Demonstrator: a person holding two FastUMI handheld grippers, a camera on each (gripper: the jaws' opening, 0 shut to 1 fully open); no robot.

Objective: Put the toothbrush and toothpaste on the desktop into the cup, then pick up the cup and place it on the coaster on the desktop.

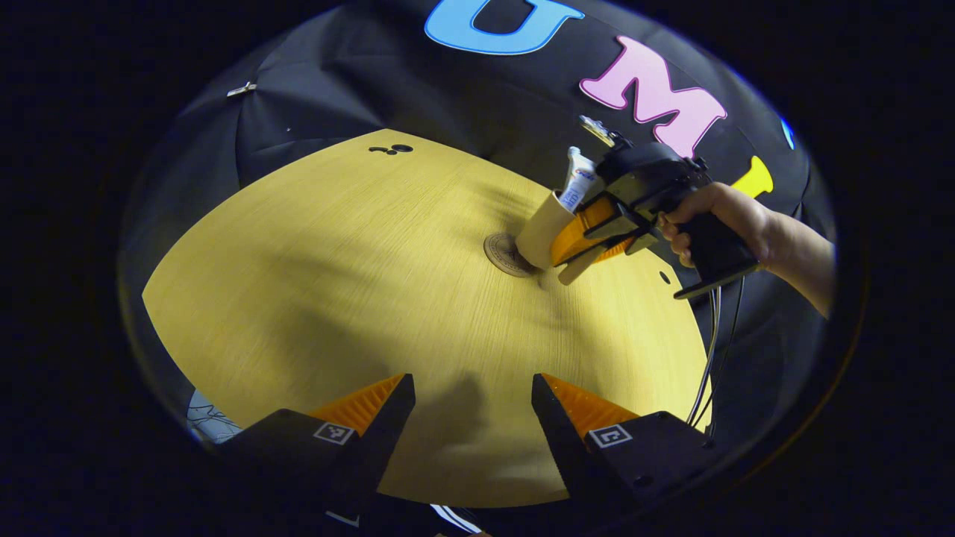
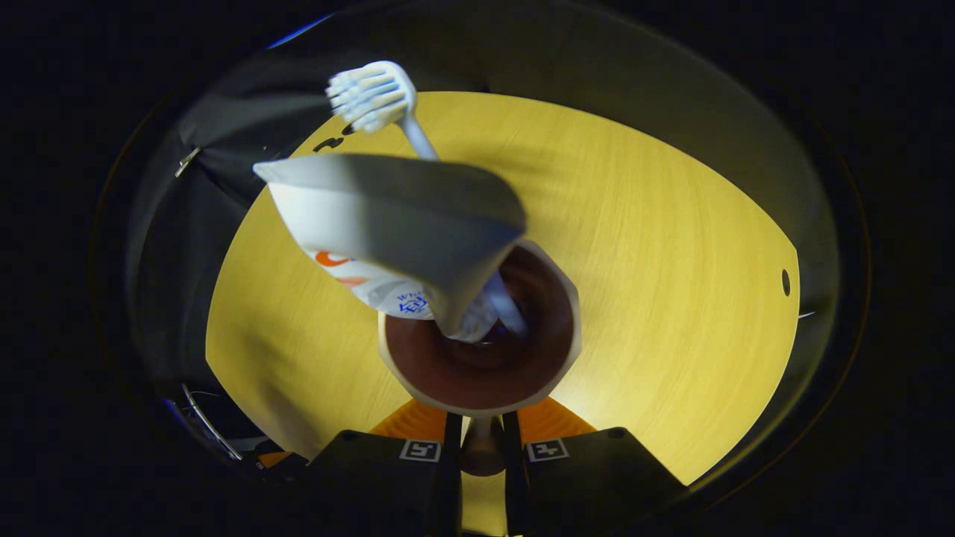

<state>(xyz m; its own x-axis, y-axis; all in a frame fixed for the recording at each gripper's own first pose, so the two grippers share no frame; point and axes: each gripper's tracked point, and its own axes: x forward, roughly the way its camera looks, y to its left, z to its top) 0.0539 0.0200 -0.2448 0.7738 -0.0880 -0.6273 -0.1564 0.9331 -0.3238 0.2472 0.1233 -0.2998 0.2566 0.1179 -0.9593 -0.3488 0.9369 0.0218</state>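
Yellow wood-grain round desktop (image 1: 358,298) against black cloth wall. Left gripper (image 1: 473,403) low over near edge, jaws spread apart, nothing between them. Right gripper (image 1: 597,242), held by hand (image 1: 716,220), clamps handle of cream cup with brown inside (image 2: 477,350); fingers closed tight on handle. Cup tilted, its base touching round patterned coaster (image 1: 507,255). White toothpaste tube (image 2: 388,224) and white toothbrush (image 2: 373,93) stand inside cup, leaning out over rim.
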